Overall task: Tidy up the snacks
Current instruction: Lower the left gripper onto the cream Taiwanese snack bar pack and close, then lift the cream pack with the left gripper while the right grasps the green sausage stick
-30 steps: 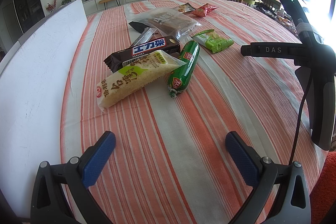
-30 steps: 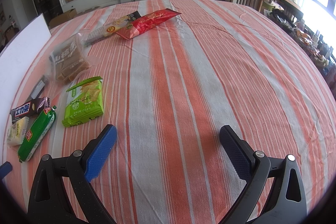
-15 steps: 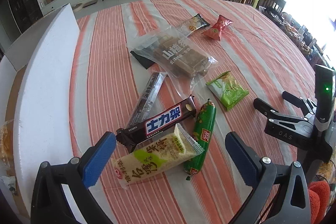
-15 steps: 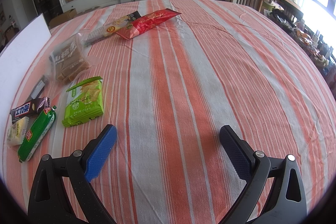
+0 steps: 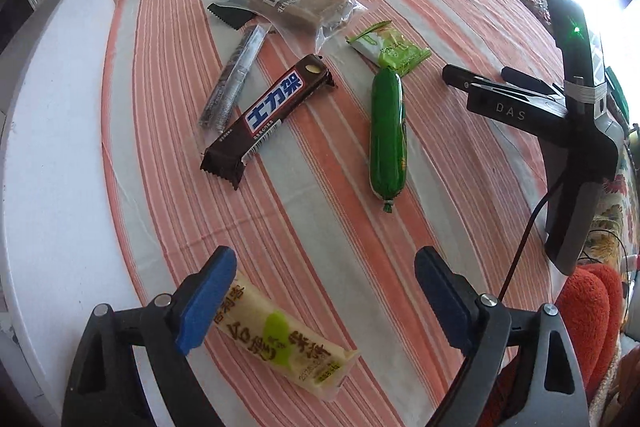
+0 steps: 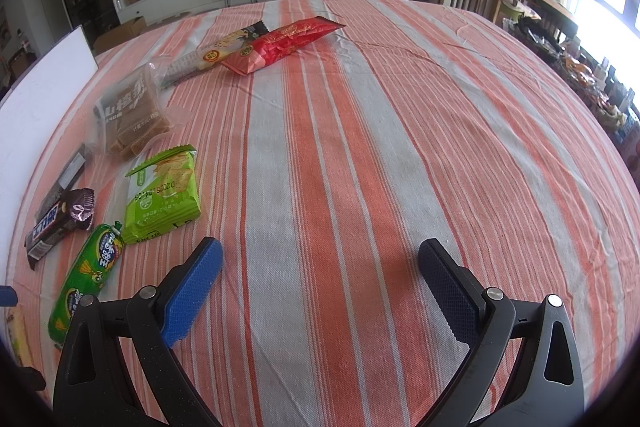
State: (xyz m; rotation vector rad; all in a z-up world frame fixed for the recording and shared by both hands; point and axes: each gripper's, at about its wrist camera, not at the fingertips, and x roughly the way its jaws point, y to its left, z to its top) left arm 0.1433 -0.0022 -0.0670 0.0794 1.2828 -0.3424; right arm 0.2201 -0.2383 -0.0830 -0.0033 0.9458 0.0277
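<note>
Left gripper (image 5: 324, 291) — jaws wide, just been closing — straddles the yellow rice cracker packet (image 5: 280, 339), unclamped.

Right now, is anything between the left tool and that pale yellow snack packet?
Nothing visible. The pale yellow snack packet lies on the striped tablecloth between the left tool's open jaws, which have just been closing.

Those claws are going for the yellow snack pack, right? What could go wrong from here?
The left gripper has just been closing, but the yellow pack lies slanted, reaching only the left finger; the closing jaws might push it askew or catch just one end. It also lies near the white board, which the finger might bump.
</note>
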